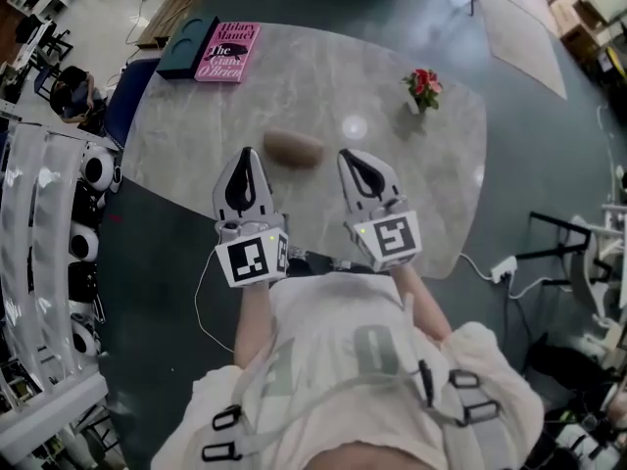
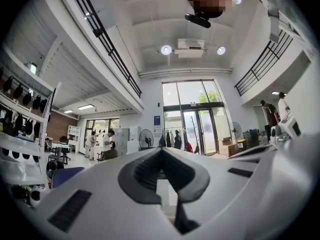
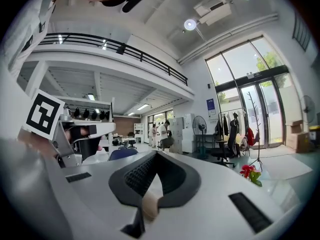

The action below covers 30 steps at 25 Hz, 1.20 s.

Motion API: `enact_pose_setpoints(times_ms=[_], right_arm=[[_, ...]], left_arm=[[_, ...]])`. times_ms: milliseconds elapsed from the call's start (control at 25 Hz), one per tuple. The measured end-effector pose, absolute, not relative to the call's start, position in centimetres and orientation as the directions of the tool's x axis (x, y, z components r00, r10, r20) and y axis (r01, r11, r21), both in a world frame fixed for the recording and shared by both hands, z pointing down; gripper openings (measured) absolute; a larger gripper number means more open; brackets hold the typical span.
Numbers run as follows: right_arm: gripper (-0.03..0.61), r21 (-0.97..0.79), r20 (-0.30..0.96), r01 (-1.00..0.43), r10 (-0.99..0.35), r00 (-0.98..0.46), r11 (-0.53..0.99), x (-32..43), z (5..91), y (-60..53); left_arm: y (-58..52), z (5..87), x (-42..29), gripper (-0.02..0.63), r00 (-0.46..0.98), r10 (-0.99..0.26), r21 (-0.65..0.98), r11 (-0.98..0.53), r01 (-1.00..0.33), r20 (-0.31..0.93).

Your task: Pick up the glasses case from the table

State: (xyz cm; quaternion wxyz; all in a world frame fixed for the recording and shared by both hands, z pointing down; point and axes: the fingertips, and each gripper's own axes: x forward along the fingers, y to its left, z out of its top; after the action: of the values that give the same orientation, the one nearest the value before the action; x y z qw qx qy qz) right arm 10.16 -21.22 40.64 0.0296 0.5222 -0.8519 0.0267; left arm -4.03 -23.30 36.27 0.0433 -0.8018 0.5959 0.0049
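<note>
The right gripper [image 3: 158, 159] has its jaws together on nothing. A bit of tan case [image 3: 150, 207] shows through the slot under them. Red flowers [image 3: 249, 172] stand ahead to the right, and the left gripper [image 3: 86, 134] is to the left.

Table [image 1: 323, 86]: stone-look top with grey veins, polished, with a bright glare spot near its middle.
Glasses case [image 1: 293, 148]: brown, smooth, matt.
Book [image 1: 227, 52], at 11 o'clock on the table: pink paper cover with a slight sheen.
Left gripper [image 1: 247, 160] and right gripper [image 1: 353, 160]: white plastic shells, smooth and matt.
Pads [image 3: 135, 176]: dark, ribbed, rubbery-looking.
Shirt [image 1: 333, 311]: pale cloth, soft and creased.
Floor [image 1: 421, 18], at 12 o'clock beyond the table: dark, glossy, mirrors the light.
</note>
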Motion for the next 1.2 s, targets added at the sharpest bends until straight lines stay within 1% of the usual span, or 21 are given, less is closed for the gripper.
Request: enact_pose_setpoints(times_ms=[120, 520, 800, 1000, 1200], right_arm=[[0.002, -0.01, 0.071, -0.899, -0.897, -0.437, 0.437, 10.4, 40.6, -21.7], [0.002, -0.009, 0.081, -0.918, -0.914, -0.397, 0.398, 10.4, 41.3, -22.6], [0.002, 0.005, 0.086, -0.925, -0.922, -0.379, 0.38, 10.2, 41.3, -22.8], [0.002, -0.037, 0.066, -0.919, -0.917, -0.394, 0.392, 9.2, 40.7, -22.5], [0.002, -0.042, 0.056, -0.918, -0.916, -0.397, 0.395, 8.8, 40.5, -22.6]], left_arm=[[-24.2, 36.5, -4.3, 0.002, 0.297, -0.953, -0.082, -0.293, -0.953, -0.053], [-25.2, 37.6, -6.0, 0.002, 0.281, -0.96, -0.056, -0.279, -0.959, -0.022], [-25.7, 37.7, -5.7, 0.002, 0.306, -0.952, -0.055, -0.304, -0.951, -0.022], [-25.7, 38.0, -6.3, 0.002, 0.302, -0.953, -0.048, -0.301, -0.952, -0.011], [-25.9, 38.0, -6.9, 0.002, 0.301, -0.953, -0.049, -0.301, -0.952, -0.009]])
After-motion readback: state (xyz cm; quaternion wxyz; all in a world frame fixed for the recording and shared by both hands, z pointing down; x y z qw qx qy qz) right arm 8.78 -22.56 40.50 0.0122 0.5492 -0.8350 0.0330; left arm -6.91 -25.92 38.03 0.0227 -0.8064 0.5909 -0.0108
